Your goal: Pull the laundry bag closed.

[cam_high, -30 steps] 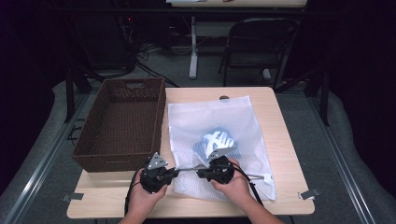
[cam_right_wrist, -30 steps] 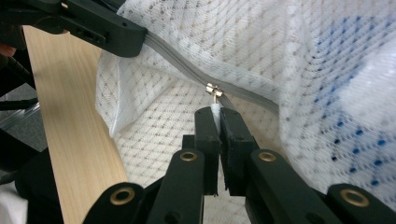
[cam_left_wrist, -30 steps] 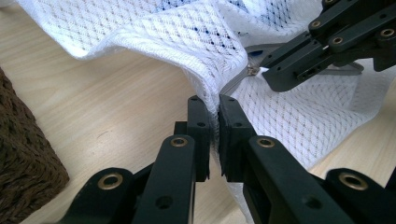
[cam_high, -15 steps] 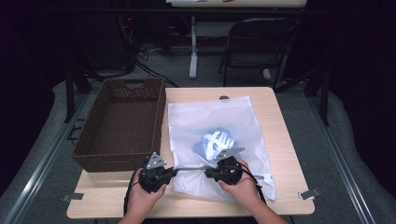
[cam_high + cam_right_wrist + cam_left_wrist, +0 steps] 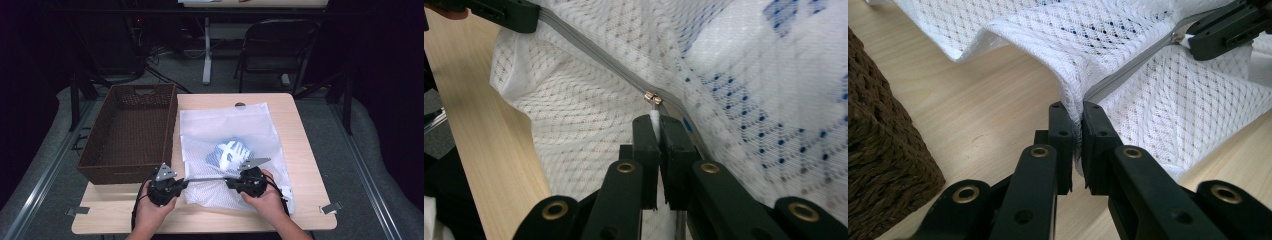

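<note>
White mesh laundry bag [image 5: 227,127], holding a blue-dotted white cloth [image 5: 231,153], lies flat on the table [image 5: 305,165] right of the wicker basket [image 5: 131,135], its grey zipper [image 5: 589,50] pulled taut between left gripper [image 5: 1077,112] clamped on the bag's corner and right gripper [image 5: 655,122] clamped on the white zipper pull [image 5: 654,116].

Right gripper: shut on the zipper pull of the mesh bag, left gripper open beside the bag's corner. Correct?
Not quite. The left gripper is shut on the mesh bag edge, as the left gripper view shows. The right gripper does pinch the zipper pull.
</note>
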The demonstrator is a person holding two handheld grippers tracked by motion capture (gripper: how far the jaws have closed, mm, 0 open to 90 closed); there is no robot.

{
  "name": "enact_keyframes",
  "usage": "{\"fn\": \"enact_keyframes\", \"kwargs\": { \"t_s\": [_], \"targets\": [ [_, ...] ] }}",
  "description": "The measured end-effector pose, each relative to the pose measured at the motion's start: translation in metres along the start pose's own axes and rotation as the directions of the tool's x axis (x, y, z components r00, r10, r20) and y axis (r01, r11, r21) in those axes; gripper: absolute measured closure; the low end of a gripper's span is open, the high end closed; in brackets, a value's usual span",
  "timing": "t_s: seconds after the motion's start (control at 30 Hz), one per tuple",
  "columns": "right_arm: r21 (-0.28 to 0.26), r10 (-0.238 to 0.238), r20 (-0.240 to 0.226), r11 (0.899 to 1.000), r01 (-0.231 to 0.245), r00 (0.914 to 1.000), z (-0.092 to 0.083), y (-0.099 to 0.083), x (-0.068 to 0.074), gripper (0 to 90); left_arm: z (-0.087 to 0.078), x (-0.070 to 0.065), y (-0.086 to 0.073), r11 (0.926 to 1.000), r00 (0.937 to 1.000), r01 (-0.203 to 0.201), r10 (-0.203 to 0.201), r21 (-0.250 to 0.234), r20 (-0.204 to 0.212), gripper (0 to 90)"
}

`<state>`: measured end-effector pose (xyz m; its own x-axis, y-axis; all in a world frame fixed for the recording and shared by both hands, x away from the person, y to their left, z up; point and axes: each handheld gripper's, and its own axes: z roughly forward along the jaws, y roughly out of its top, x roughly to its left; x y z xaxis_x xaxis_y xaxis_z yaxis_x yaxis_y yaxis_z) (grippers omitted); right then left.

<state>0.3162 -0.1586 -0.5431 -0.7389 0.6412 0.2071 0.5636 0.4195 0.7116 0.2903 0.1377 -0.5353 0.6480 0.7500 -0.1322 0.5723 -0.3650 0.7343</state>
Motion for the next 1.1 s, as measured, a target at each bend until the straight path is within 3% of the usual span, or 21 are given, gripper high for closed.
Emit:
{"fn": "enact_keyframes", "kwargs": {
  "t_s": [1.1],
  "targets": [
    [-0.019,0.051,0.063,0.999,-0.050,0.9968,-0.041,-0.019,-0.023,86.5,-0.001,0.004,-0.001,0.9998,0.9995,0.013,-0.012,0.012,-0.030,84.9]
  ]
}}
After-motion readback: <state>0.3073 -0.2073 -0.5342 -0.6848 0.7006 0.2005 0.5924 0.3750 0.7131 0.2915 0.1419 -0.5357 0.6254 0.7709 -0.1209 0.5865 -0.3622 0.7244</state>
